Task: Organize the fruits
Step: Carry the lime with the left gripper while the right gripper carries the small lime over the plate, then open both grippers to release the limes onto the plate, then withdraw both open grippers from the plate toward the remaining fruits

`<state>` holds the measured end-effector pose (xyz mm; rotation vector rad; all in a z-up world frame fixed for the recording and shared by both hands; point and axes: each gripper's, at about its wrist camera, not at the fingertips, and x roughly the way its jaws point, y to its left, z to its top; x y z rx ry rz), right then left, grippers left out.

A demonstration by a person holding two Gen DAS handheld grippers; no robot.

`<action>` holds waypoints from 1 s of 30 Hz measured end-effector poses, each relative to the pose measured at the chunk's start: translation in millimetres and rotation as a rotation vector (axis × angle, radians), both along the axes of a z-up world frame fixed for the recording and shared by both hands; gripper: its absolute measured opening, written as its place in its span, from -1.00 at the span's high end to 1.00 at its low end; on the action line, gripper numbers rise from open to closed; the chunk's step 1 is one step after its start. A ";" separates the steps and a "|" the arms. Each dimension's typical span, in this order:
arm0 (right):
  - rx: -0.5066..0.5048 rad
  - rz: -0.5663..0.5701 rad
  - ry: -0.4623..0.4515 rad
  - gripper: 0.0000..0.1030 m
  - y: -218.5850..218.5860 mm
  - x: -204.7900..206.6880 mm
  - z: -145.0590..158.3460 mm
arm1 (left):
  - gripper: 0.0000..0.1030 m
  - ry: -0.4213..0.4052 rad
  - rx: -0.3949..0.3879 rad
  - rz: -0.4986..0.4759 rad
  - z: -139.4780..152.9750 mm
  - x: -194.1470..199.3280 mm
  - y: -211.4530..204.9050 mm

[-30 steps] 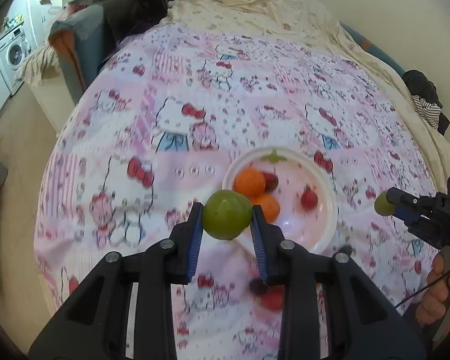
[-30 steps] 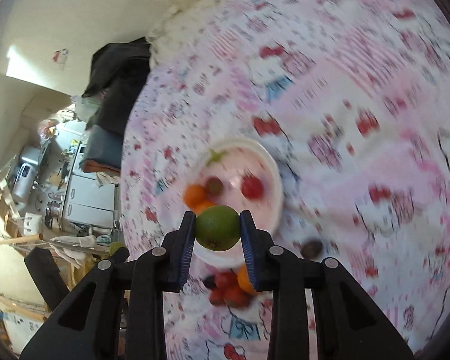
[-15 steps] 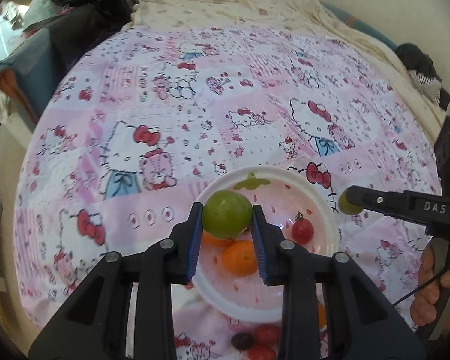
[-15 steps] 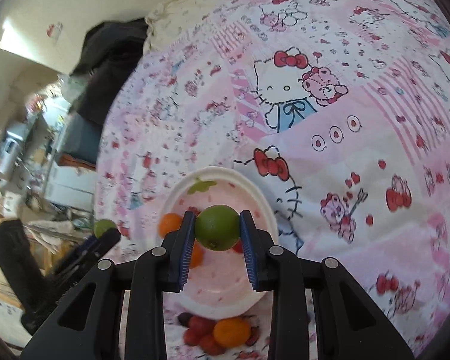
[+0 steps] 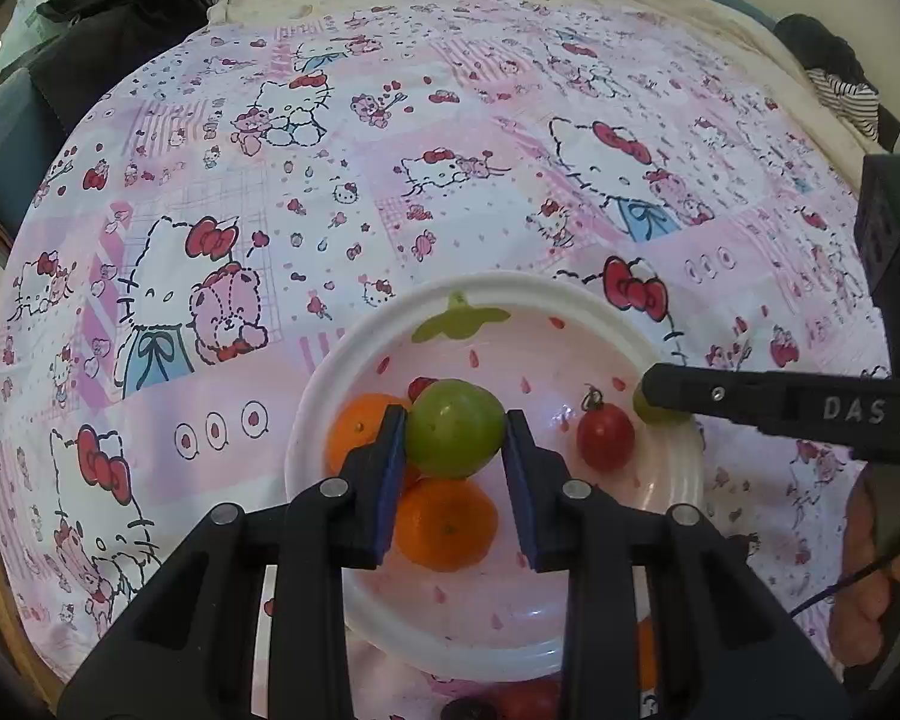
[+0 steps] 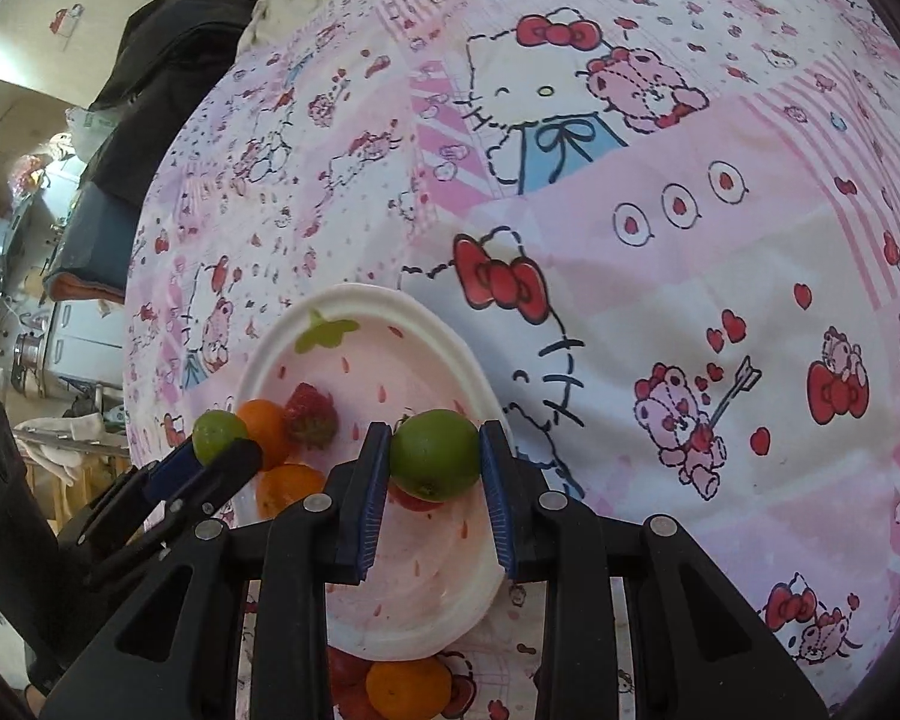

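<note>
Two hand-held tongs each carry a green fruit over a plate on a bed.

A bed with a pink cartoon-cat patterned sheet fills both views. Near its front edge lies a round white plastic plate printed as a strawberry. The black left tongs grip a round green fruit above two orange mandarins on the plate's left side. The black right tongs clamp a second green round fruit over the plate's right rim. A small red cherry tomato sits inside the plate, and a red strawberry lies beside the mandarins. More red and orange fruit rests on the sheet just in front of the plate.
</note>
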<state>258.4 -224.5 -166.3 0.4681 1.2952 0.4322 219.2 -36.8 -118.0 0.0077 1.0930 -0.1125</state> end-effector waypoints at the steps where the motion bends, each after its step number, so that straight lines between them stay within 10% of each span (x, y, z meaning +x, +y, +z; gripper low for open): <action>1: -0.002 0.001 0.001 0.39 0.4 0.6 0.0 | 0.45 0.002 0.003 0.005 -1.2 0.1 1.1; 12: 0.013 -0.002 0.001 0.33 0.3 0.9 3.2 | 0.40 0.023 0.002 -0.003 -4.3 1.3 3.9; 15: 0.020 0.003 0.000 0.32 0.6 1.6 6.2 | -0.13 0.022 -0.017 0.001 -2.1 -0.7 5.3; 20: 0.053 -0.023 -0.043 -0.51 -4.0 0.6 17.8 | -0.48 0.018 -0.011 0.010 2.2 -2.5 5.1; 30: 0.055 -0.020 -0.068 -0.52 -3.3 0.1 29.2 | -0.48 0.005 -0.036 0.025 9.0 -5.7 9.1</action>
